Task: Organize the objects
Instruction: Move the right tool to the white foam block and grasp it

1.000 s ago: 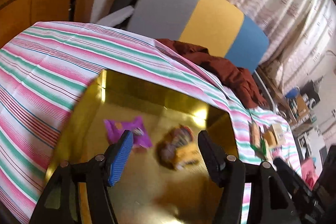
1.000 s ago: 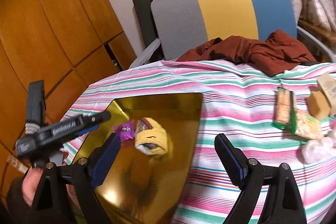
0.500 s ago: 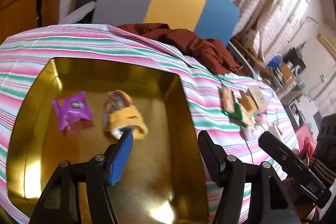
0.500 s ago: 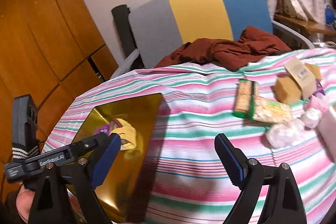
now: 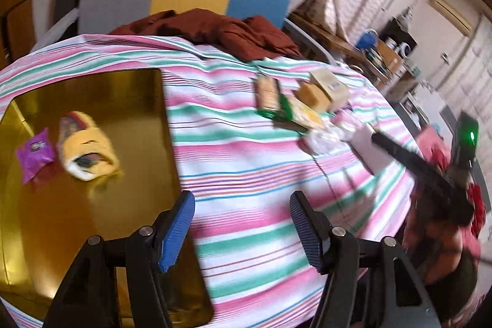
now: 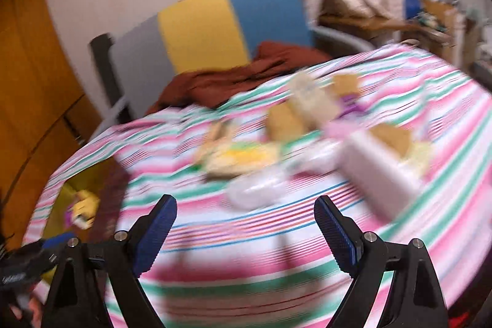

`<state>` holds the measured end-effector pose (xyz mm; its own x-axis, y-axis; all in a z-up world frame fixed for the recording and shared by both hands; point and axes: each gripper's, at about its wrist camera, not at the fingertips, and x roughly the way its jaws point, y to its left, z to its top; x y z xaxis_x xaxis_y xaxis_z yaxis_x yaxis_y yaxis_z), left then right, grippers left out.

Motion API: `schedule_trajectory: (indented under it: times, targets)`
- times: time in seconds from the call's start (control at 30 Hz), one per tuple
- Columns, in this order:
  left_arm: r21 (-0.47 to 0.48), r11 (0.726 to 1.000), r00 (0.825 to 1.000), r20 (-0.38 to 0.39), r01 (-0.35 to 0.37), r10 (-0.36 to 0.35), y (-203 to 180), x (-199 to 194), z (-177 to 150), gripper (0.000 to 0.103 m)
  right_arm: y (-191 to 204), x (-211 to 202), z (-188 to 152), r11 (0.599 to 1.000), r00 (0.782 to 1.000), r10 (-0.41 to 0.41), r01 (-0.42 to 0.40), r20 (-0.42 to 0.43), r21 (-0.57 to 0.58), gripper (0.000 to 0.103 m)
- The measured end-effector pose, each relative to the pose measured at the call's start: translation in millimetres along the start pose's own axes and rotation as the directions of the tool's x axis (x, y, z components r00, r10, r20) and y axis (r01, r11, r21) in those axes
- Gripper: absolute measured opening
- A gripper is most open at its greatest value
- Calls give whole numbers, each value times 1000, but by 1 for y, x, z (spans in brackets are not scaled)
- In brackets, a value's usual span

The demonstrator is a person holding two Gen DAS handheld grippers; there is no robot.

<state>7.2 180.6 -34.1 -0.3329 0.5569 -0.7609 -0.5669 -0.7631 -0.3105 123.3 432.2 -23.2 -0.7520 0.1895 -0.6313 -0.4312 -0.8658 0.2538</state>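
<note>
No legible text or labels.

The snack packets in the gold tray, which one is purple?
The small flat purple packet at the gold tray's left edge; the yellow packet beside it is bigger and puffier.

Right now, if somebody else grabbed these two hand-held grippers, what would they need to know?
Left hand-held gripper: open, holding nothing, over the striped cloth beside the gold tray.
Right hand-held gripper: open, holding nothing, facing the snack pile; that view is blurred.
Done: a purple packet and a yellow packet lie in the tray.
Left: the snacks on the cloth, among them a green-edged cracker pack, tan boxes and clear wrapped pieces. The next one would probably go into the tray.
</note>
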Motion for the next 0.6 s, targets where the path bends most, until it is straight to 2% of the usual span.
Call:
schedule_trajectory:
  times: [0.1,0.27,0.33,0.47,0.53,0.6]
  targets:
    - [23,1000,1000,-11,16,-16,-13,3,-1,65,-37,-4,16,996,996,-80,79,39,28,92]
    - [35,999,1000,-23,14,-13,-21,7,-2,65,-76,16,22,986,987,-158,158,-11,47,92]
    - [32,999,1000,-28,6,-5,-21,9,-3,65,-80,23,15,989,989,-137,139,-49,47,92]
    - [13,1000,999,-45,-4,5,-17,14,-3,65,-62,18,-3,1000,997,-13,14,-74,8,92]
    - [12,1000,999,-46,-6,7,-16,14,-4,65,-53,11,-9,999,997,50,-50,-61,-1,92]
    - [16,1000,999,-43,-11,11,-17,13,-5,65,-53,5,-8,999,998,53,-53,-25,6,92]
